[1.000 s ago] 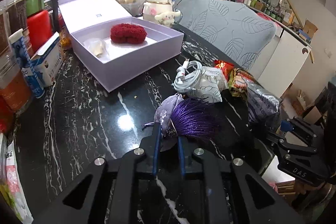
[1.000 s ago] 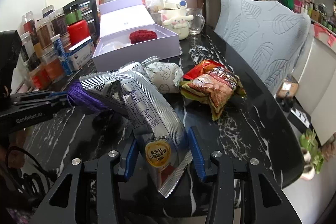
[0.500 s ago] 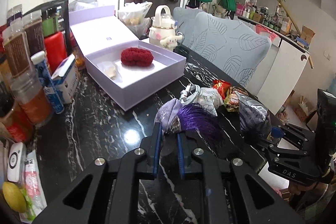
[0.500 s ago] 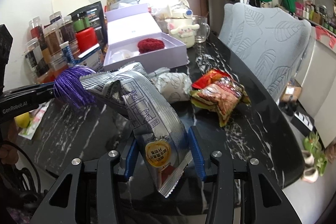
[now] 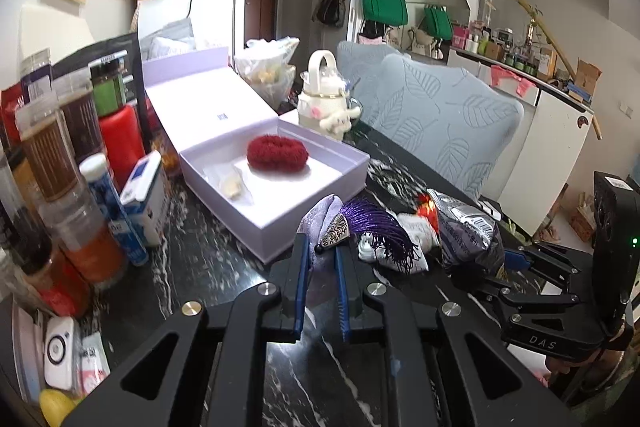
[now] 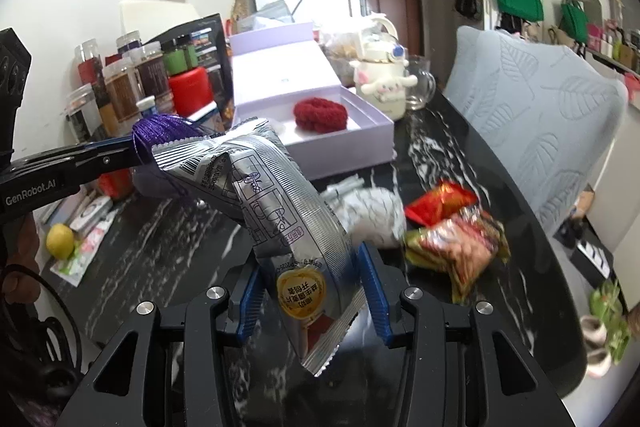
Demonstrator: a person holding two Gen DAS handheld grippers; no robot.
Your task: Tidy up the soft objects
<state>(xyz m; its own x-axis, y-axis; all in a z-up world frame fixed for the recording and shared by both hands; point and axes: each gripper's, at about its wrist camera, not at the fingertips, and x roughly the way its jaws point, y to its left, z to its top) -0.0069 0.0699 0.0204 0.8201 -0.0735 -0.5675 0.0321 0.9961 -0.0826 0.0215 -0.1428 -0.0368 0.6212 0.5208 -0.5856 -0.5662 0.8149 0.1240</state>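
Note:
My left gripper (image 5: 320,251) is shut on a purple tasselled pouch (image 5: 372,227) and holds it above the black marble table (image 5: 200,259), in front of the open lilac box (image 5: 312,215). The pouch also shows in the right wrist view (image 6: 160,135). A red fuzzy scrunchie (image 5: 277,153) and a small clear packet (image 5: 230,183) lie in the box. My right gripper (image 6: 316,279) is shut on a silver foil snack bag (image 6: 288,211), held above the table. The bag also shows in the left wrist view (image 5: 468,231).
A white patterned pouch (image 6: 372,211) and red snack packets (image 6: 456,239) lie on the table right of the box. Jars and bottles (image 5: 60,163) crowd the left side. A white teapot with a plush (image 5: 324,103) stands behind the box. Grey chairs (image 5: 444,123) line the right edge.
Both grippers have risen with their loads. The left gripper has carried the purple pouch closer to the lilac box. The silver bag stays in the right gripper.

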